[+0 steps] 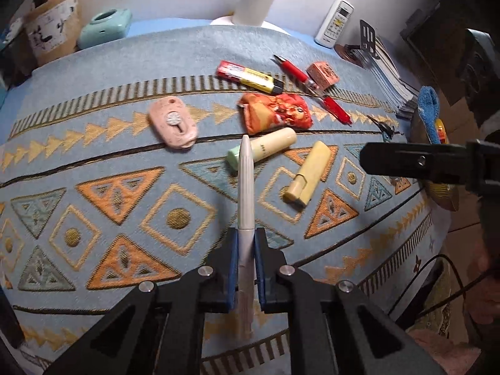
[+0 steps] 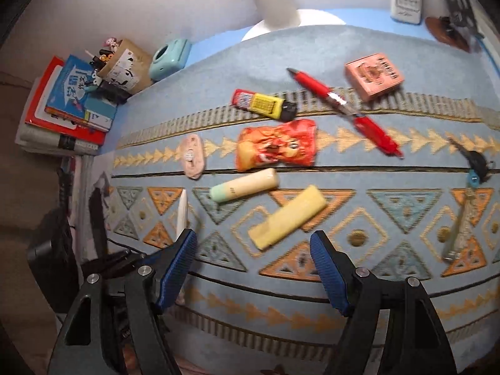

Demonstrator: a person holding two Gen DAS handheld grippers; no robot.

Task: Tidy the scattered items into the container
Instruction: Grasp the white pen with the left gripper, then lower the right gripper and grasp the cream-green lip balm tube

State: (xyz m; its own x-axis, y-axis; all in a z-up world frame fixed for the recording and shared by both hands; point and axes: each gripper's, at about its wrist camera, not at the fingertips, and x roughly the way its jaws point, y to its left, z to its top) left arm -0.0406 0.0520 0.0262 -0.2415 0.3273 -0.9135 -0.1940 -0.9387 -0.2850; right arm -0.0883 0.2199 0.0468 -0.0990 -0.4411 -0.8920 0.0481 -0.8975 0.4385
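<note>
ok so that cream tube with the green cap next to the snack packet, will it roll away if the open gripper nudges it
Probably. The cream tube looks round and smooth and lies flat on the woven cloth, so a sideways push could roll it, though the weave may slow it. It looks rigid and should not flex. The right gripper is open wide enough to straddle it.

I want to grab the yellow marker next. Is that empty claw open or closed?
Open. The right gripper has its blue pads spread wide apart with nothing between them, and the yellow marker lies just ahead on the cloth.
</note>
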